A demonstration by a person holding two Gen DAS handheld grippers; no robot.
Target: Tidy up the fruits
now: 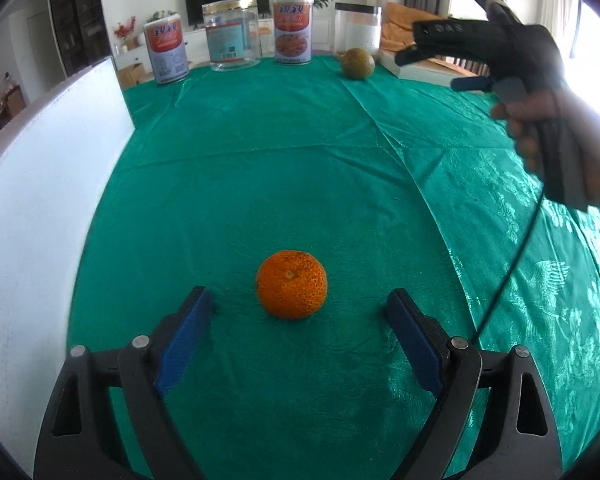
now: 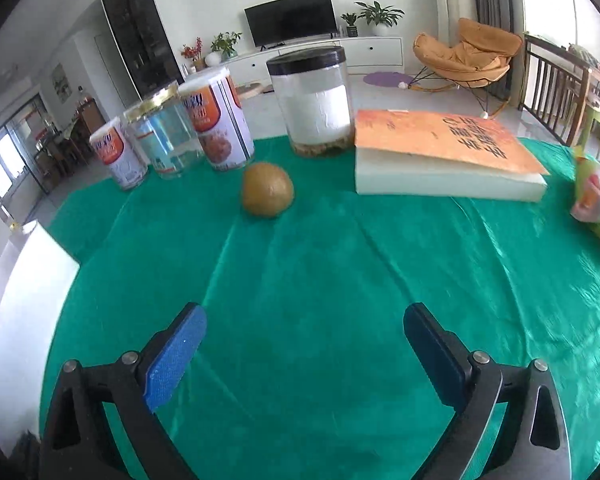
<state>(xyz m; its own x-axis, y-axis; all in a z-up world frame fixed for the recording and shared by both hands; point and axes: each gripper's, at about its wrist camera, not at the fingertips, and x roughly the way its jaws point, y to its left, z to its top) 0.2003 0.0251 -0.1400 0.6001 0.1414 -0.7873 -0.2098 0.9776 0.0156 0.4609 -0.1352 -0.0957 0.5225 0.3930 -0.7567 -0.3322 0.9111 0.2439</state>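
Releasing the orange (image 1: 291,285); left gripper (image 1: 300,304) gaping, empty.
Right gripper (image 2: 305,320) spread, aimed twelve o'clock toward greenish fruit (image 2: 267,189); likely next.

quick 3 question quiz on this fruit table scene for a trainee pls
1. True or false: the left gripper is shut on the orange.
2. Which item stands nearest the greenish-brown fruit in the right wrist view? A) the tissue pack B) the black-lidded jar C) the white board
3. Fill in: the thick book lies flat on the ______ tablecloth.

Key
1. False. Its jaws stand wide, the orange sits on the cloth just ahead of the fingertips, untouched.
2. B, though a red-and-white can stands about as close.
3. Green.
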